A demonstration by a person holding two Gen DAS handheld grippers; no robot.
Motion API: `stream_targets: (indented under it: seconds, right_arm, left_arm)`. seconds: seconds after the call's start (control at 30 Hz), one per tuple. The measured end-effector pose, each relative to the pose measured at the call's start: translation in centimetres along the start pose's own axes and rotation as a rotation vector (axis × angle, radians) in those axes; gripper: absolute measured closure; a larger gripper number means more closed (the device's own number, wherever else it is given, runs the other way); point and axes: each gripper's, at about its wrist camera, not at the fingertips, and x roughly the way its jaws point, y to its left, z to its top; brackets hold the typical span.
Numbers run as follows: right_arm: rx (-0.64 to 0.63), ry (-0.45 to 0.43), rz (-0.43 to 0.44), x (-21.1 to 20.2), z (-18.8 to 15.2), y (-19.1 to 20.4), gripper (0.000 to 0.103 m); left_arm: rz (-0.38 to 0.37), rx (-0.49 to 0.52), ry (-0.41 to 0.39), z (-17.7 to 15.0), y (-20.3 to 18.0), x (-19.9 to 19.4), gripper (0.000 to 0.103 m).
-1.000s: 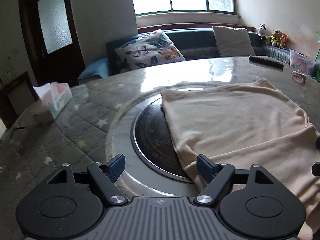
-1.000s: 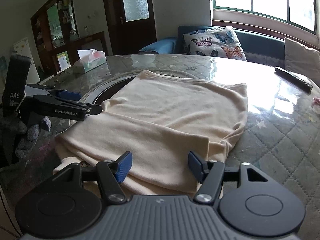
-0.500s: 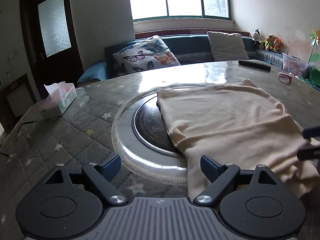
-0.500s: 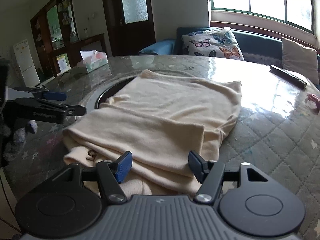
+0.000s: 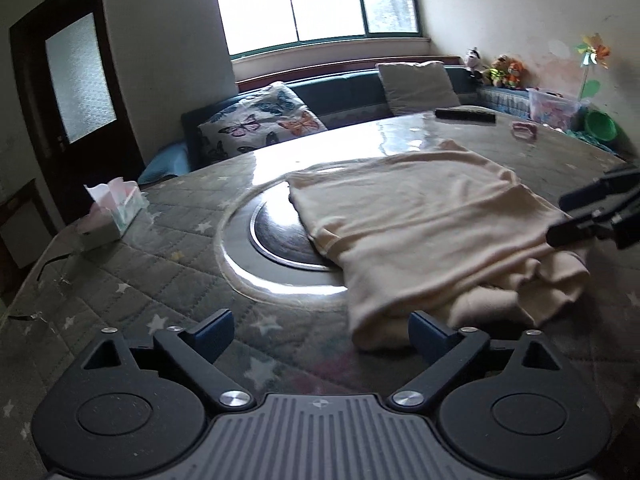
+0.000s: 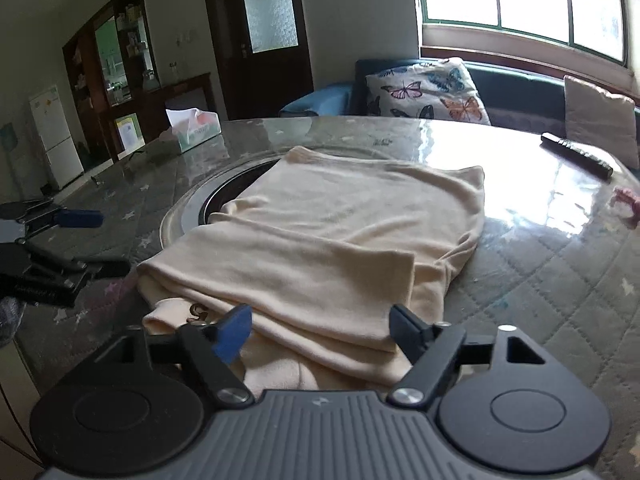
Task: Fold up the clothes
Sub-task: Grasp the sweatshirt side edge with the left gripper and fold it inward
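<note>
A cream garment (image 5: 420, 216) lies folded on the round table, partly over the dark centre disc (image 5: 276, 236). My left gripper (image 5: 320, 332) stands off the garment's near left corner, its jaws opening with only the tabletop between them. In the right wrist view the garment (image 6: 340, 240) has a folded layer on top, and my right gripper (image 6: 320, 330) hovers at its near edge. Its jaws are opening, with cloth lying between them and the pads clear of it. The left gripper (image 6: 60, 240) shows at the left edge there, and the right gripper (image 5: 592, 216) at the right edge of the left wrist view.
A tissue box (image 5: 112, 216) sits at the table's left rim. A black remote (image 5: 464, 115) and a small pink item (image 5: 524, 131) lie at the far side. A sofa with a butterfly pillow (image 5: 260, 124) runs behind the table under the window.
The left gripper has drawn back off the garment toward its left corner, and its jaws have widened. The right gripper's jaws have also widened over the near edge. The garment stays flat.
</note>
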Motion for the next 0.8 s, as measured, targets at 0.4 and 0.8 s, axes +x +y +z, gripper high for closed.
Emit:
stream_targets:
  seconds: [0.4,0.8]
  right_arm:
    - [-0.068,0.015,-0.041,-2.0,-1.4,0.2,0.015]
    - [-0.143,0.06,-0.055,-3.1,-2.4,0.0,0.015]
  left_arm:
    - [-0.099,0.243,-0.081,-1.6,-4.4,-1.9,0.012]
    - [-0.189,0.42,-0.144,-0.8,-8.6,0.3,0.042]
